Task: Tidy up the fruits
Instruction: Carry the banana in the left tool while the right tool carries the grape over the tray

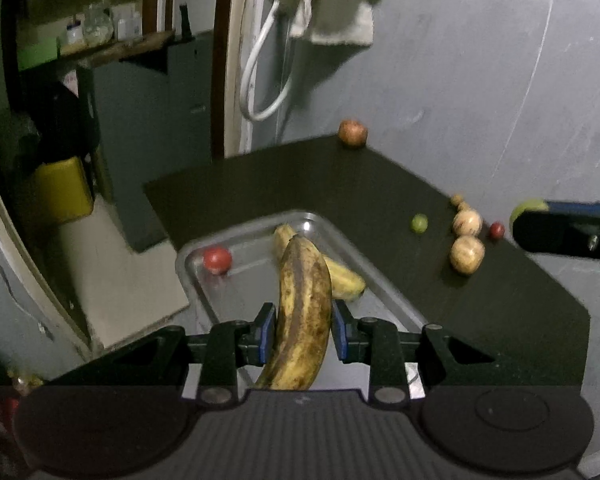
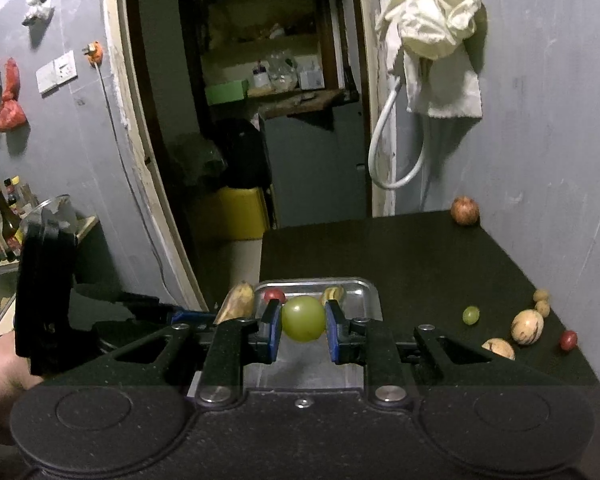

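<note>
Spotted banana: a brown-speckled yellow banana [image 1: 302, 316] is clamped between the blue pads of the left gripper [image 1: 303, 330], held above the tray, tip pointing away from the camera.
Green fruit: a round green fruit [image 2: 303, 318] is clenched in the right gripper [image 2: 303, 326], raised over the tray's near end.
Tray: a shallow silver metal tray [image 1: 204, 296] on the dark bench [image 1: 380, 184]; inside lie a second yellow banana [image 1: 344, 278] and a small red round fruit [image 1: 217, 260] near its left wall.
Loose fruit, right side of bench: two pale tan striped round fruits [image 1: 466, 254], a small green grape-like fruit [image 1: 419, 223], a small red fruit [image 1: 497, 230], two little tan nuts [image 2: 541, 302].
Far corner: a reddish-brown round fruit [image 1: 352, 133] against the grey wall [image 1: 480, 60].
Wall: a cream cloth [image 2: 436, 40] hangs above a white hose loop [image 1: 260, 80].
</note>
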`<state>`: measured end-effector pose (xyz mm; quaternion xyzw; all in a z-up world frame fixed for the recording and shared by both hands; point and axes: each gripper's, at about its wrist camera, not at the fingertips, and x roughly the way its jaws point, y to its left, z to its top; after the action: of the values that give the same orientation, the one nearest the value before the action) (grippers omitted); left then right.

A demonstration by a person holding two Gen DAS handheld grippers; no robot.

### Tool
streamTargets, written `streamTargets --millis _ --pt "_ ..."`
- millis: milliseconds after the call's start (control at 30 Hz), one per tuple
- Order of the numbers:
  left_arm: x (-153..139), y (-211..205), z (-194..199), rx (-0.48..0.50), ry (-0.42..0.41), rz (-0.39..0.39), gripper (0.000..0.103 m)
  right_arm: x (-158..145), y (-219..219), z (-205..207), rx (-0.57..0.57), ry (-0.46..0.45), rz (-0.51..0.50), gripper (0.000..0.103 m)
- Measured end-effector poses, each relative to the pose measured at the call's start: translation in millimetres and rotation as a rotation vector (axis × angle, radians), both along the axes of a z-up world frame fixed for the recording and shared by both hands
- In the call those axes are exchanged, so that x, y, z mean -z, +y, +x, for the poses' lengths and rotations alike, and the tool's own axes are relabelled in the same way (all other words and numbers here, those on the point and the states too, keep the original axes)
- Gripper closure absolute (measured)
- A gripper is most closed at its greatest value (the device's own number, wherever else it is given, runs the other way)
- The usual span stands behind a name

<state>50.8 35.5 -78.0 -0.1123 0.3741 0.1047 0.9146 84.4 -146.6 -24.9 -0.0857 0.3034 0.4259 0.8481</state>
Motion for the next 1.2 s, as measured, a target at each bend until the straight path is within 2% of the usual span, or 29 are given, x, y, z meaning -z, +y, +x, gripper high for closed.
streamTargets --millis 267,500,900,1200 --pt "30 23 16 -0.014 0.072 -0.045 0.071 28 18 22 0.008 0.065 -0.045 0.079" --pt "50 51 51 -0.019 0.108 -0.089 0.071 58 40 43 0.013 0.121 -0.092 0.079" --pt "82 77 113 0.049 0.170 -0.088 0.071 114 74 75 -0.006 0.206 -0.169 0.079" --pt "89 86 127 0.100 0.167 -0.102 0.072 140 96 79 -0.043 0.215 -0.199 0.079"
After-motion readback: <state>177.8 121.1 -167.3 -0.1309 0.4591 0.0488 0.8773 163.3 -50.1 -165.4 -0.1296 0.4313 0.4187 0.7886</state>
